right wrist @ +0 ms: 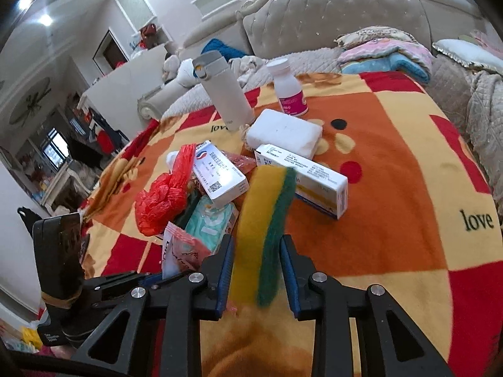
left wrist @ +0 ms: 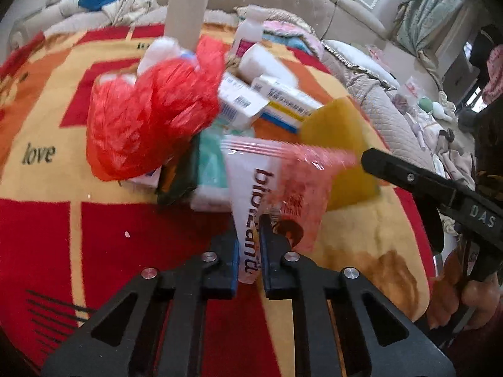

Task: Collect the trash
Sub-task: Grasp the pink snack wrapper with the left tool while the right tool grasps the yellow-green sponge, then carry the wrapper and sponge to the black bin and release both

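Observation:
My left gripper (left wrist: 248,232) is shut on a white and pink plastic wrapper (left wrist: 276,185) and holds it above the blanket; the wrapper also shows in the right wrist view (right wrist: 182,251). My right gripper (right wrist: 256,248) is shut on a yellow and green sponge (right wrist: 261,229), seen in the left wrist view (left wrist: 342,144) too. A crumpled red plastic bag (left wrist: 147,113) lies at the left of a pile of trash, with medicine boxes (left wrist: 283,100) behind and a teal tissue pack (right wrist: 213,220) below.
A red, orange and yellow blanket (right wrist: 393,207) covers the bed. A white flask (right wrist: 224,91), a white bottle (right wrist: 287,89) and a white foam block (right wrist: 283,132) stand at the back. Pillows and a padded headboard (right wrist: 330,9) lie beyond.

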Demonstrator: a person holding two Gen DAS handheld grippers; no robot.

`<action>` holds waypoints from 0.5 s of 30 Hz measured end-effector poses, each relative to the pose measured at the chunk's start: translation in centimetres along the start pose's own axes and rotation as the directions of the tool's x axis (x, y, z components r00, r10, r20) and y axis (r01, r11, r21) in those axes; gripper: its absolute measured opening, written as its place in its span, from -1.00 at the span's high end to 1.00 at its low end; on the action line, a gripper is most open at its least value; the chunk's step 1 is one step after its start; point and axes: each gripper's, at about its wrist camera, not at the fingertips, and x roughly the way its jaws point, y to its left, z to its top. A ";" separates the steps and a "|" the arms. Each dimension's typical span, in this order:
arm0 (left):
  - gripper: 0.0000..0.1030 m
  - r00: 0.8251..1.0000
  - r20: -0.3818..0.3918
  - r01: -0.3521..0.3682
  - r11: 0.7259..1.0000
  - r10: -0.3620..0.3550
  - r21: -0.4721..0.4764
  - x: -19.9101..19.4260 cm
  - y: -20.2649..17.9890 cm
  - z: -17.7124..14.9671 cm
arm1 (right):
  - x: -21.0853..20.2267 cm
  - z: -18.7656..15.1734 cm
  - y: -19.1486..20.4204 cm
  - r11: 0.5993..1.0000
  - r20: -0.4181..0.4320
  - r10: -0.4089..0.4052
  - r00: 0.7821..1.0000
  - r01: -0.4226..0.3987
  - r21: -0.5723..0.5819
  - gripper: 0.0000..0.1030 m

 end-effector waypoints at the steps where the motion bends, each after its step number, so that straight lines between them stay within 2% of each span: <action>1: 0.86 1.000 0.009 -0.001 1.000 0.001 0.012 -0.3 -0.5 0.0 | -0.2 0.0 -0.1 1.000 0.004 0.000 1.000 0.000 -0.001 0.45; 7: 0.87 0.997 0.056 -0.052 0.995 0.048 0.088 -2.4 -2.8 0.2 | -0.1 -0.2 -1.0 0.999 -0.027 -0.035 0.999 0.036 0.020 0.44; 9: 0.87 0.996 0.062 -0.063 0.994 0.057 0.090 -2.7 -2.8 -0.1 | 0.1 -0.2 -1.1 0.999 -0.038 -0.029 0.999 0.031 0.036 0.14; 10: 0.87 0.996 0.063 -0.066 0.994 0.061 0.088 -3.0 -2.7 -0.2 | 0.1 -0.2 -1.1 0.999 -0.030 -0.019 0.999 0.021 0.044 -0.16; 11: 0.88 0.996 0.065 -0.068 0.994 0.062 0.085 -3.3 -2.6 -0.3 | 0.1 -0.1 -0.9 0.999 -0.018 -0.014 1.000 0.015 0.046 -0.25; 15: 0.88 0.994 0.071 -0.089 0.993 0.084 0.081 -3.7 -1.8 -0.5 | 1.0 0.7 -0.3 0.999 -0.016 -0.006 1.000 0.007 0.052 -0.25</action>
